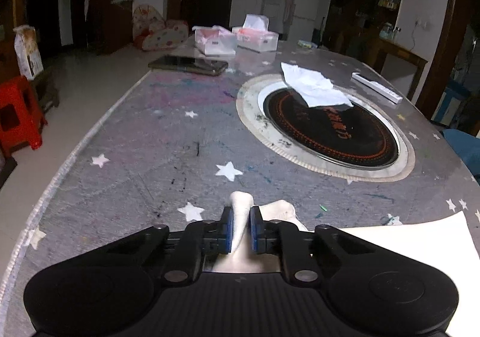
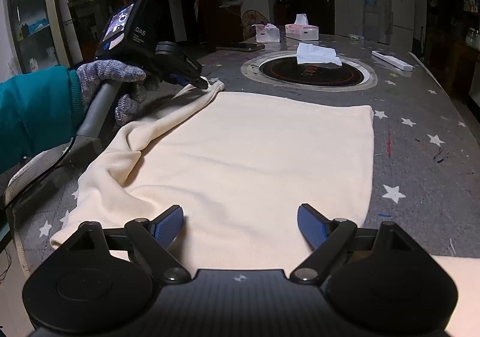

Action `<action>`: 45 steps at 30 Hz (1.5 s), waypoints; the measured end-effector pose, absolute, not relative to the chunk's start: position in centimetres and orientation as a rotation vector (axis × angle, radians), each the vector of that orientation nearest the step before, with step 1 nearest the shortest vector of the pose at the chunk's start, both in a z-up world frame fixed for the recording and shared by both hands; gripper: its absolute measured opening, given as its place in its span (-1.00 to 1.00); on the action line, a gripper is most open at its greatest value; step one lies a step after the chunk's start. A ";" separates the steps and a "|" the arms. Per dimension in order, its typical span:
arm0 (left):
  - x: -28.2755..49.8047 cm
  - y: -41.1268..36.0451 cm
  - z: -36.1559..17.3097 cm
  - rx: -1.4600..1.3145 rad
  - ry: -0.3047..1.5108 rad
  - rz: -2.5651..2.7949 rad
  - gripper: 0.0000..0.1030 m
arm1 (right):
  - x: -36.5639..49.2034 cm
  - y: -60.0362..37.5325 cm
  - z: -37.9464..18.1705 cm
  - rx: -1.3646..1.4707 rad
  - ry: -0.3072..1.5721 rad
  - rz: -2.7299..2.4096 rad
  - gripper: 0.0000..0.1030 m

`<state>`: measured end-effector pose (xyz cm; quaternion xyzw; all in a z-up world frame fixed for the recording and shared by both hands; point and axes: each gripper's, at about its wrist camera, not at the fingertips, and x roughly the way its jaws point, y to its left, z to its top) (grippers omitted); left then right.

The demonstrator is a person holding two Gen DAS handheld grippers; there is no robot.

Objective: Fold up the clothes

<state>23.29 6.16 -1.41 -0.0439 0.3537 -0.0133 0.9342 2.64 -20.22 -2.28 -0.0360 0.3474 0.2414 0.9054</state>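
While my left gripper point(image 1: 241, 227) pinches a bunched corner of the cream garment point(image 2: 255, 163), its blue-padded fingers point(image 1: 228, 229) are drawn in on the fold of cloth that stands up between them. Seen from my right side, that same left gripper point(image 2: 204, 83) sits at the garment's far left corner, held by my gloved hand point(image 2: 120, 82) with a teal sleeve point(image 2: 33, 115) behind it. From that pinched corner a rumpled ridge of fabric runs back toward me along the left edge.

My right gripper point(image 2: 240, 227) hovers low over the near edge of the garment, its fingers point(image 2: 168, 227) spread wide apart with nothing between them; cream cloth lies flat beneath the gap.

Most of the garment is spread smooth across the grey, star-printed bench point(image 2: 420, 157), its right edge straight and its far right corner squared off. Beyond it, set into the bench, is a round black cooktop point(image 1: 330, 130) with a crumpled white tissue point(image 1: 315, 88) lying partly over its far rim. Farther back sit two tissue boxes point(image 1: 237, 37), a dark phone point(image 1: 189, 64) lying flat, and a long white box point(image 1: 376, 87) near the right edge. A red stool point(image 1: 18, 115) stands on the floor to the left.
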 end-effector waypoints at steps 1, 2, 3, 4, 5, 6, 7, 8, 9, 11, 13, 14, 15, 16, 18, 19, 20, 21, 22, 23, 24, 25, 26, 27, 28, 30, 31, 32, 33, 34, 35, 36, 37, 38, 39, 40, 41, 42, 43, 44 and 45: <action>22.8 6.4 -1.1 -0.091 0.713 -0.023 -0.80 | 2.6 -20.2 -2.3 -0.076 0.717 0.497 0.66; 22.4 6.6 -0.8 -0.093 0.702 -0.018 -0.80 | 2.6 -20.2 -2.3 -0.077 0.717 0.496 0.66; 22.0 6.8 -0.6 -0.094 0.691 -0.014 -0.81 | 2.6 -20.2 -2.3 -0.078 0.718 0.495 0.66; 21.5 7.0 -0.3 -0.096 0.681 -0.009 -0.81 | 2.6 -20.2 -2.3 -0.079 0.718 0.493 0.66; 21.1 7.2 0.0 -0.097 0.670 -0.005 -0.81 | 2.6 -20.2 -2.3 -0.081 0.718 0.492 0.66; 20.6 7.4 0.3 -0.099 0.659 0.000 -0.81 | 2.6 -20.1 -2.3 -0.084 0.719 0.492 0.67; 20.2 7.7 0.6 -0.100 0.649 0.004 -0.81 | 2.6 -20.1 -2.4 -0.088 0.719 0.493 0.70; 19.7 7.9 0.8 -0.102 0.638 0.009 -0.81 | 2.6 -20.0 -2.4 -0.091 0.720 0.496 0.77; 19.3 8.1 1.1 -0.103 0.628 0.014 -0.81 | 2.6 -19.9 -2.4 -0.093 0.720 0.498 0.80; 17.9 8.8 1.8 -0.097 0.605 0.042 -0.81 | 2.6 -19.7 -2.5 -0.102 0.718 0.497 0.83; 16.5 9.7 2.3 -0.097 0.585 0.075 -0.81 | 2.5 -19.5 -2.6 -0.116 0.714 0.494 0.84; 15.8 10.2 2.6 -0.099 0.578 0.092 -0.81 | 2.4 -19.4 -2.7 -0.122 0.713 0.494 0.85; 15.1 10.7 2.8 -0.102 0.570 0.108 -0.81 | 2.4 -19.3 -2.6 -0.125 0.713 0.496 0.85; 14.3 11.3 3.0 -0.106 0.562 0.125 -0.81 | 2.3 -19.3 -2.6 -0.127 0.713 0.498 0.85; 12.8 12.4 3.5 -0.114 0.546 0.160 -0.81 | 2.3 -19.1 -2.4 -0.133 0.711 0.505 0.84; 12.2 12.9 3.7 -0.116 0.537 0.172 -0.81 | 2.2 -19.0 -2.4 -0.140 0.709 0.507 0.85; 11.4 13.4 3.9 -0.120 0.526 0.187 -0.81 | 2.1 -18.9 -2.3 -0.148 0.706 0.508 0.85; 10.7 13.8 4.1 -0.122 0.515 0.200 -0.81 | 2.1 -18.8 -2.2 -0.156 0.703 0.510 0.84; 10.0 14.2 4.3 -0.123 0.505 0.213 -0.81 | 2.0 -18.8 -2.2 -0.163 0.701 0.510 0.84; 9.3 14.6 4.5 -0.125 0.495 0.226 -0.81 | 1.9 -18.7 -2.2 -0.167 0.701 0.511 0.85; 8.5 15.0 4.6 -0.124 0.484 0.238 -0.81 | 1.9 -18.7 -2.2 -0.171 0.702 0.511 0.85; 7.9 15.2 4.7 -0.124 0.477 0.246 -0.81 | 1.9 -18.7 -2.2 -0.174 0.705 0.509 0.85; 7.2 15.6 4.7 -0.127 0.472 0.261 -0.81 | 1.9 -18.7 -2.3 -0.176 0.709 0.507 0.85; 6.7 15.8 4.7 -0.130 0.469 0.270 -0.81 | 1.9 -18.6 -2.4 -0.179 0.712 0.505 0.85; 6.1 16.0 4.7 -0.133 0.465 0.275 -0.81 | 1.8 -18.6 -2.5 -0.183 0.714 0.504 0.86; 5.1 16.4 4.7 -0.138 0.460 0.288 -0.81 | 1.8 -18.6 -2.5 -0.187 0.715 0.502 0.86; 4.7 16.6 4.7 -0.142 0.459 0.292 -0.81 | 1.8 -18.6 -2.5 -0.189 0.715 0.501 0.86; 4.3 16.8 4.6 -0.147 0.458 0.296 -0.81 | 1.6 -18.6 -2.4 -0.195 0.711 0.503 0.86; 4.0 16.9 4.6 -0.150 0.458 0.300 -0.81 | 1.4 -18.6 -2.2 -0.203 0.704 0.508 0.86; 3.9 17.0 4.5 -0.151 0.460 0.304 -0.81 | 1.1 -18.4 -1.9 -0.213 0.695 0.514 0.86; 3.9 17.2 4.5 -0.154 0.461 0.305 -0.81 | 0.8 -18.3 -1.6 -0.223 0.685 0.526 0.86; 3.8 17.3 4.5 -0.157 0.463 0.306 -0.81 | 0.5 -18.1 -1.2 -0.233 0.675 0.541 0.85; 3.8 17.4 4.5 -0.159 0.465 0.306 -0.81 | 0.3 -17.9 -0.8 -0.244 0.665 0.560 0.83; 3.8 17.5 4.6 -0.161 0.465 0.305 -0.81 | -0.1 -17.7 -0.5 -0.256 0.656 0.585 0.76; 3.9 17.5 4.6 -0.162 0.467 0.306 -0.81 | -0.6 -17.4 -0.1 -0.269 0.647 0.614 0.72; 4.0 17.5 4.7 -0.162 0.469 0.306 -0.81 | -1.0 -17.0 0.2 -0.281 0.639 0.647 0.71; 4.1 17.6 4.7 -0.163 0.470 0.307 -0.81 | -1.4 -16.6 0.5 -0.299 0.632 0.678 0.70; 4.2 17.6 4.8 -0.163 0.472 0.308 -0.81 | -1.8 -16.1 0.7 -0.319 0.626 0.708 0.66; 4.1 17.7 4.8 -0.164 0.473 0.309 -0.81 | -2.2 -15.6 0.9 -0.338 0.620 0.738 0.63; 4.1 17.7 4.9 -0.164 0.470 0.308 -0.81 | -2.6 -14.9 1.0 -0.360 0.617 0.762 0.56; 4.1 17.7 5.0 -0.164 0.467 0.307 -0.81 | -3.0 -14.2 1.0 -0.376 0.616 0.788 0.52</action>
